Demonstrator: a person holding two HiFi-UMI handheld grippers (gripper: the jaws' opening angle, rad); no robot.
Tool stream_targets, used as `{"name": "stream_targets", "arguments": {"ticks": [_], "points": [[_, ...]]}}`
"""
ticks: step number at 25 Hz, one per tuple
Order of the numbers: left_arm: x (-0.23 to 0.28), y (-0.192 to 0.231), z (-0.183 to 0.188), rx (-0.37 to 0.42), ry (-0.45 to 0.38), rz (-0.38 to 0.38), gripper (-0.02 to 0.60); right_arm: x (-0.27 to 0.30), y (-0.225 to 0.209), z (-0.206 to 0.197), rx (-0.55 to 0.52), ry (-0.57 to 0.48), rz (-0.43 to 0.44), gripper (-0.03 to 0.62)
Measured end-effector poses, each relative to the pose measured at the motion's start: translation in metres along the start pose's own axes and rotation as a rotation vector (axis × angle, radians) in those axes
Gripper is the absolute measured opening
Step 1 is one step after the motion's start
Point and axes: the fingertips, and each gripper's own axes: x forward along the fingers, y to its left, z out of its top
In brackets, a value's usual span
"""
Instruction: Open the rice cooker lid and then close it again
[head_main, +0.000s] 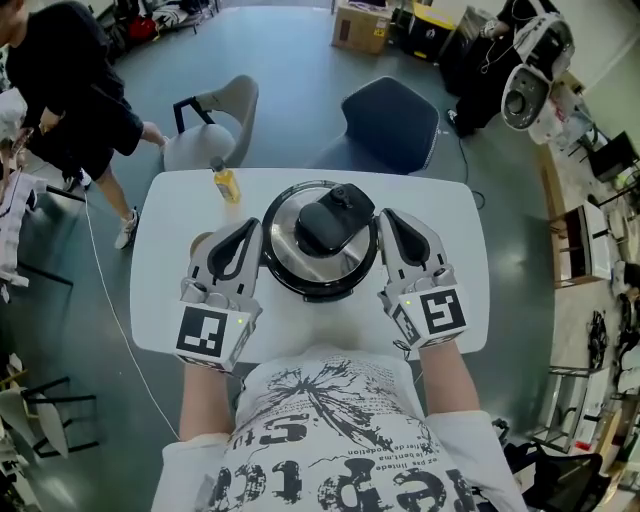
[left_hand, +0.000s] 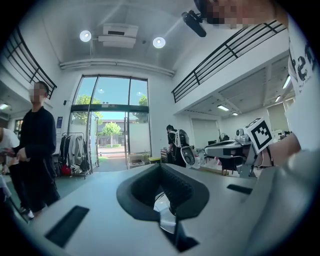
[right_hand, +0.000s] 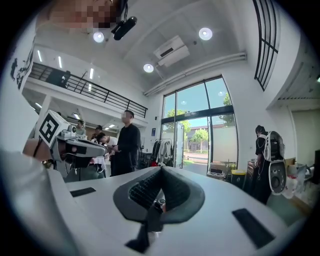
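The rice cooker (head_main: 318, 262) stands mid-table, its steel lid (head_main: 283, 240) down, with a black handle block (head_main: 335, 222) on top. My left gripper (head_main: 247, 232) lies level against the cooker's left side, jaws together and nothing between them. My right gripper (head_main: 388, 222) lies level against its right side, likewise shut and empty. In the left gripper view the left gripper (left_hand: 161, 167) has its dark pads meeting at the tip, and a sliver of shiny cooker metal (left_hand: 162, 205) shows below them. The right gripper view shows the right gripper (right_hand: 161, 170) with its pads pressed together.
The white table (head_main: 170, 300) also bears a small yellow bottle (head_main: 226, 183) at the far left. Behind the table stand a grey chair (head_main: 215, 115) and a dark blue chair (head_main: 388, 122). A person in black (head_main: 70, 90) stands at the far left.
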Motion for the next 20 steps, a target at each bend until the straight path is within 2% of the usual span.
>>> {"name": "stream_targets", "arguments": {"ticks": [20], "points": [[-0.005, -0.002, -0.008, -0.006, 0.021, 0.012, 0.014, -0.007, 0.003, -0.012, -0.006, 0.002, 0.003, 0.011]]}}
